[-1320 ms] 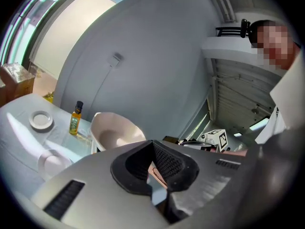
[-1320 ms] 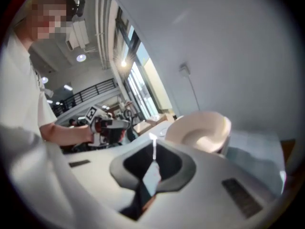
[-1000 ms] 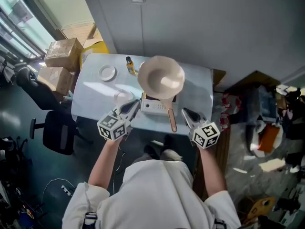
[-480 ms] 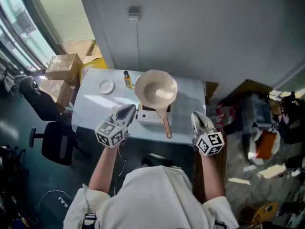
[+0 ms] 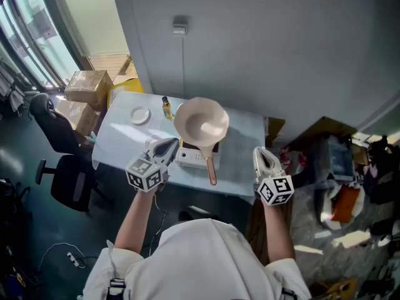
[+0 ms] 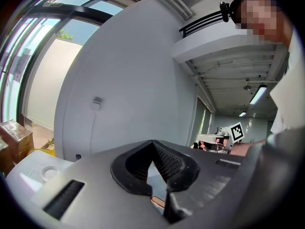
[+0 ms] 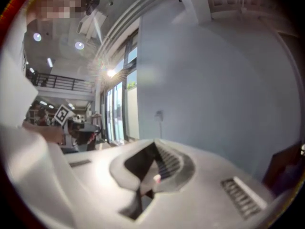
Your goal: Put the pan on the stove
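Observation:
A cream pan [image 5: 201,122] with a wooden handle rests on the small white stove [image 5: 190,157] near the front of the pale table [image 5: 119,136]. In the head view my left gripper [image 5: 169,144] is held up over the table's front edge, left of the stove, jaws shut and empty. Right of the pan's handle, off the table's right end, hovers my right gripper [image 5: 260,152], also shut with nothing in it. Both gripper views look level at the grey wall; the left gripper [image 6: 153,147] and the right gripper [image 7: 153,149] show their jaws pressed together.
A small white plate [image 5: 140,114] and a little yellow bottle [image 5: 167,107] stand at the table's back left. Cardboard boxes [image 5: 87,83] and a black office chair [image 5: 56,136] lie to the left. Clutter covers the floor at the right.
Both grippers have lifted up and back from the table. The right one drew off to the right, away from the pan's handle. The pan stays on the stove.

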